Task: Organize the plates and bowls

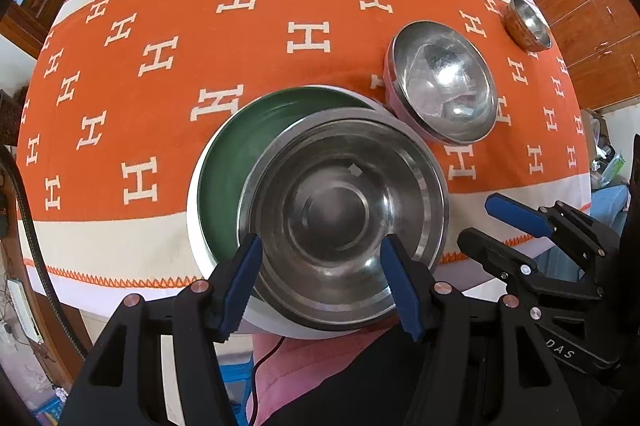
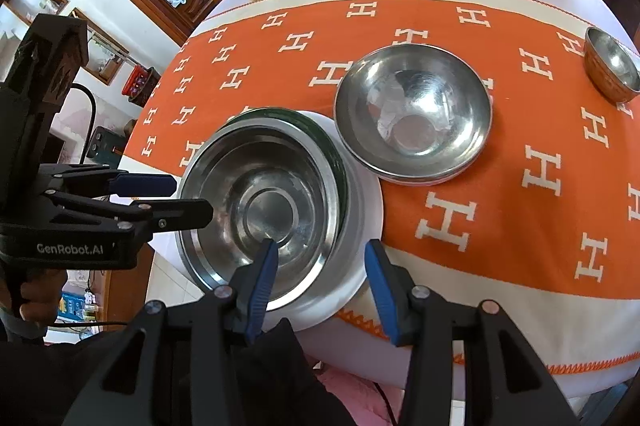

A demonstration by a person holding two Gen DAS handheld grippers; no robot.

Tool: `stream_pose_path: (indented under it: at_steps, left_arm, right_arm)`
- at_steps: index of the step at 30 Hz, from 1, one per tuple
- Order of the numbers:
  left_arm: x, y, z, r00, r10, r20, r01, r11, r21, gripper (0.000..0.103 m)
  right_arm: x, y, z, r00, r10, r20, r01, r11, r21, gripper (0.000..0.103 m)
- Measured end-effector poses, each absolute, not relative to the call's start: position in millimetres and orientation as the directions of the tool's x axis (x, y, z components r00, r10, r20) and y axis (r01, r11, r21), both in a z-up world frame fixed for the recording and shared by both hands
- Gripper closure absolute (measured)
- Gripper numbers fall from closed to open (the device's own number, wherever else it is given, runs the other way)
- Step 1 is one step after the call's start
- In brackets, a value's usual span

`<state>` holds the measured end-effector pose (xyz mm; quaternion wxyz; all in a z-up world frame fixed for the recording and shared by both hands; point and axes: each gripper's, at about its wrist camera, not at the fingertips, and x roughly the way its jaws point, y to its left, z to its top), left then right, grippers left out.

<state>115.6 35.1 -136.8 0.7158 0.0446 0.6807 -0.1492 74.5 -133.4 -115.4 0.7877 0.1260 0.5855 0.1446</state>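
Left gripper: my jaws part-open, empty, above steel bowl.
Right gripper: part-open, straddling bowl rim, no grip.
Plate: overhangs table edge.
Room: bare orange cloth left.

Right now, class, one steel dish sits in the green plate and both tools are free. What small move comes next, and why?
Probably swing the right tool over to the medium steel bowl, standing alone beside the green plate. Both tools are open and empty, and the wide steel dish already sits in the plate, so that bowl looks next to stack.
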Motion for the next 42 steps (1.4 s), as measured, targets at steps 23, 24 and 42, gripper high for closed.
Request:
stream_pose_path:
  at_steps: [23, 24, 42]
  left_arm:
    - [122.6, 32.9, -146.8, 0.053, -0.068, -0.996, 0.348, 0.937, -0.045, 0.050]
    - [123.3, 34.4, -147.8, 0.054, -0.055, -0.997, 0.350, 0.936, -0.033, 0.050]
    - [123.1, 61.9, -178.5, -0.022, -0.047, -0.999, 0.308, 0.950, -0.052, 0.073]
  right_arm:
    - [72.0, -123.6, -147.7, 0.185, 0.481, -0.857, -0.011, 0.873, 0.488, 0.078]
    - [72.3, -123.5, -149.0, 0.184, 0.479, -0.858, -0.004, 0.874, 0.486, 0.079]
    - [75.7, -120.8, -151.3, 0.201, 0.455, -0.868, 0.043, 0.881, 0.471, 0.090]
